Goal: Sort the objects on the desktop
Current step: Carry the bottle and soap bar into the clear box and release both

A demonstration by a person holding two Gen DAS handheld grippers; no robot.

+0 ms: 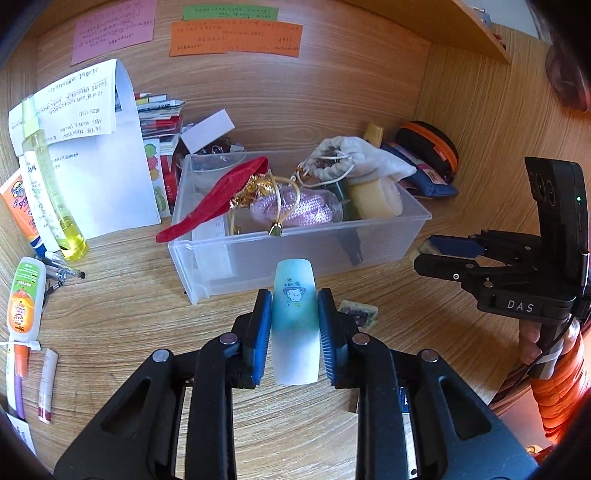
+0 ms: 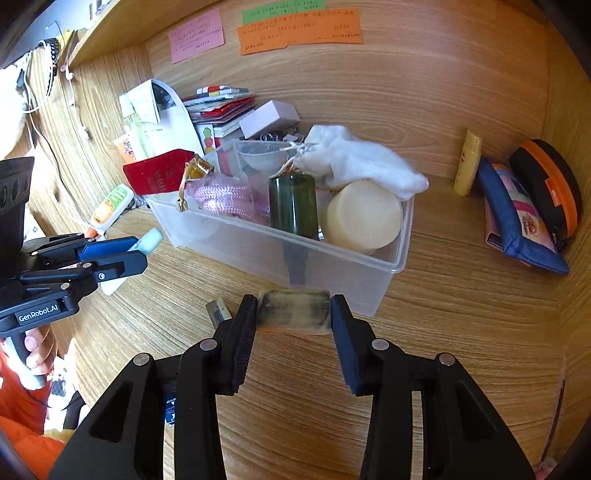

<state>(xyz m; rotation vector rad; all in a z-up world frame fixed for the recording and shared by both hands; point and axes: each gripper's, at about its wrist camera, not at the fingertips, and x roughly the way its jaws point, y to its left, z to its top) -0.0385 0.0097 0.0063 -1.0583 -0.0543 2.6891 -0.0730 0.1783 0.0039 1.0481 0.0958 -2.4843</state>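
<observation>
Left gripper (image 1: pixel 295 325): jaws narrowed onto a pale blue-green tube (image 1: pixel 294 317), blue pads pressed against both its sides. The tube stands upright between them, printed with a small cartoon figure, and is held clear of the desk (image 1: pixel 461 122) in front of the clear bin (image 1: pixel 388 240).

Right gripper (image 2: pixel 294 314): jaws closed on a smudged eraser (image 2: pixel 293 312), gripped by its two short ends, also just in front of the bin's near wall. A second small eraser (image 1: pixel 358 314) lies on the desk between the two grippers.

The bin sits mid-desk and is full: red pouch (image 1: pixel 218 199) hanging over its left rim, pink cord (image 1: pixel 295 206), dark green bottle (image 2: pixel 293 203), cream roll (image 2: pixel 364 218), white drawstring bag (image 2: pixel 362 158) draped over the back right corner.

Left edge of the desk: yellow spray bottle (image 1: pixel 55 192), orange tube (image 1: pixel 18 206), a white glue bottle (image 1: pixel 24 295) and pens (image 1: pixel 61 267). Papers (image 1: pixel 103 166) lean against the back wall behind them. Right rear corner: blue pencil case (image 2: pixel 517 218), black-and-orange case (image 2: pixel 550 184), small yellow bottle (image 2: pixel 467 162). Coloured notes (image 2: pixel 299 33) are stuck on the back wall.

A hand (image 2: pixel 35 347) in an orange sleeve grips the left gripper's handle.
</observation>
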